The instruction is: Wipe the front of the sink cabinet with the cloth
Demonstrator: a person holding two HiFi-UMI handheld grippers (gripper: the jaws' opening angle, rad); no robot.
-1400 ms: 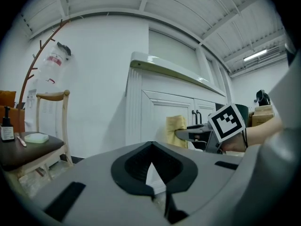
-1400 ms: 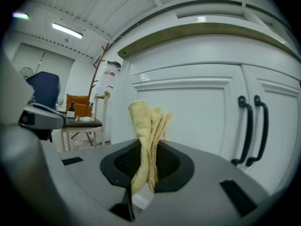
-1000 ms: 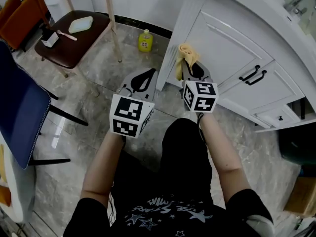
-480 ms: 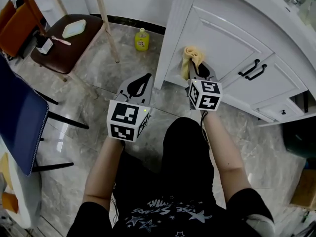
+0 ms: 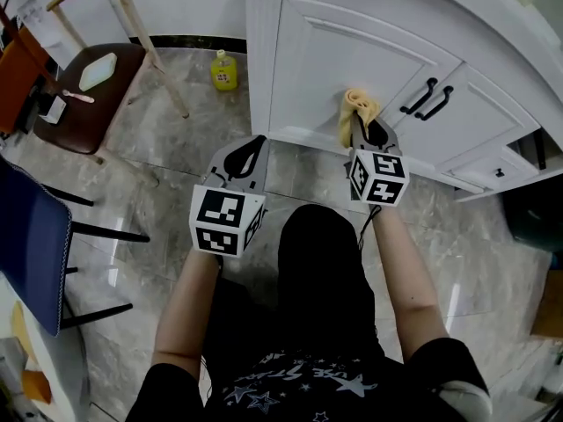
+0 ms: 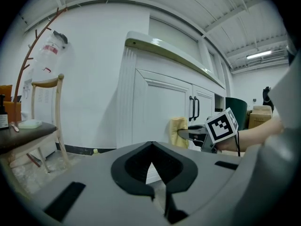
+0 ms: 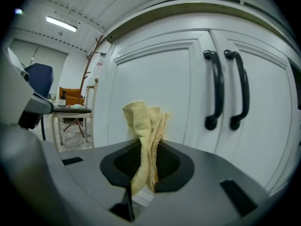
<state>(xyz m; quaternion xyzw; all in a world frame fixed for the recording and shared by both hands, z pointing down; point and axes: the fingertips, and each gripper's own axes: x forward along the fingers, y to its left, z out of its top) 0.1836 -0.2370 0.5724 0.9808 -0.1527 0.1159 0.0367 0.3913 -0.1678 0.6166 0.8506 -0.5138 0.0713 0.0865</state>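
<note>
Crumpled pale-yellow cloth (image 7: 143,124), folds upright

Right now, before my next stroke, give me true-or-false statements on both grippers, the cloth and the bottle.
1. The right gripper is shut on the folded yellow terry cloth. True.
2. The left gripper holds the small yellow plastic bottle. False: its jaws are together, empty; the bottle stands on the grey marble floor.
3. The cloth is draped over the two black bar handles. False: it is left of them, before the white cabinet door.
4. That door and its neighbour are shut. True.
</note>
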